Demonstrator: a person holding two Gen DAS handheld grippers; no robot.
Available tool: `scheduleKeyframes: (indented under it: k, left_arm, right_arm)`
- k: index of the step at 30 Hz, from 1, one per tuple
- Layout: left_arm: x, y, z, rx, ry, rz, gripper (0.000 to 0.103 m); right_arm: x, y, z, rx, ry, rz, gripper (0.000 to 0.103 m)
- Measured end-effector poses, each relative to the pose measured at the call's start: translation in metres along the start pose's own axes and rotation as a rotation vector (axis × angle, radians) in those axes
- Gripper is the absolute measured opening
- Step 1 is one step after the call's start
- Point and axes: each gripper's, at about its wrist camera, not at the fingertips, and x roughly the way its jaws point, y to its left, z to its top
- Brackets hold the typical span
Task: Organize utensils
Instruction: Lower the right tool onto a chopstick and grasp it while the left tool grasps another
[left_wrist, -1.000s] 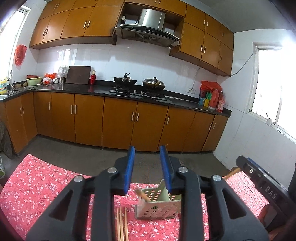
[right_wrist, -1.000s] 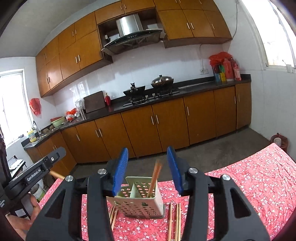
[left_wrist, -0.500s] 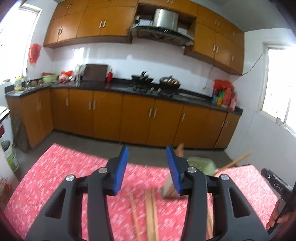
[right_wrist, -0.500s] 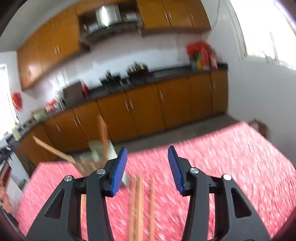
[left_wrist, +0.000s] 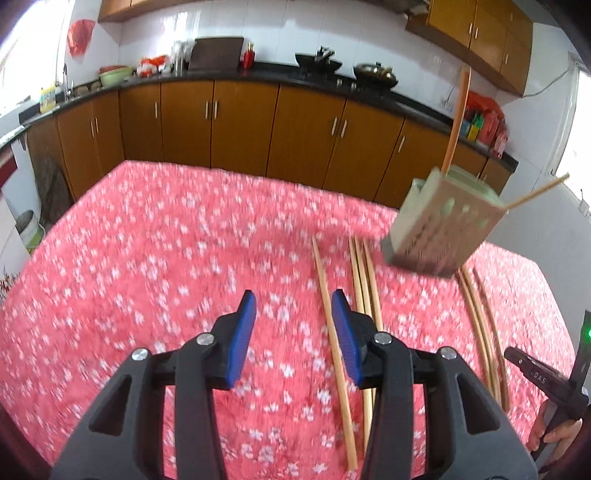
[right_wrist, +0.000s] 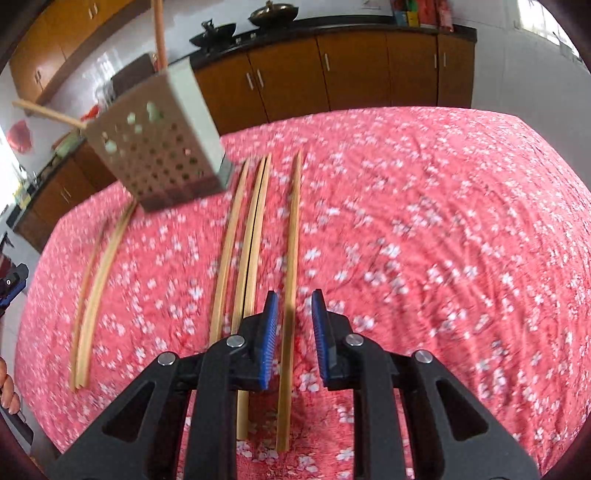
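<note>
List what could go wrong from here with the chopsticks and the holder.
1. The right hand-held gripper is closing around the lone wooden chopstick, its pads not yet pressing; gripped this near one end, the stick may pivot or slip.
2. The trio of wooden chopsticks lies close beside it and could be nudged.
3. The perforated beige plastic holder already holds two leaning sticks; a clumsy insertion might tip it.

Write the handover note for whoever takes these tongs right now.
Right tongs: closing, straddling the rightmost chopstick, not yet pinching it.
Left tongs: open, empty, just left of a loose chopstick.
Perforated holder: standing on the red floral cloth, with two chopsticks in it.
Done: those two.
Left: the loose chopsticks lying on the cloth in front of the holder.
</note>
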Motion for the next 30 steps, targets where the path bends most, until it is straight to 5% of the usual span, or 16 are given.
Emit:
scheduleKeyframes:
  k: [5,7,11,23,30]
  left_arm:
    - [0.011,-0.007,-0.02,0.013,0.041,-0.016,0.042]
    - [0.014,-0.012,-0.023,0.023,0.051,-0.025,0.042]
    - [0.023,-0.023,-0.032,0.048,0.086,-0.043,0.035]
    - [0.048,-0.045,-0.056,0.112,0.172,-0.023,0.016]
    - [0.053,-0.042,-0.053,0.121,0.148,0.038,0.008]
  right_arm:
    - [0.005,0.006,-0.008,-0.061,-0.013,-0.051,0.018]
    - [0.005,0.006,-0.01,-0.079,-0.023,-0.082,0.008]
    - [0.006,-0.006,-0.007,-0.014,-0.035,-0.121,0.008]
    - [0.006,-0.016,-0.005,0.018,-0.035,-0.115,0.008]
    - [0.005,-0.013,-0.006,0.006,-0.033,-0.115,0.008]
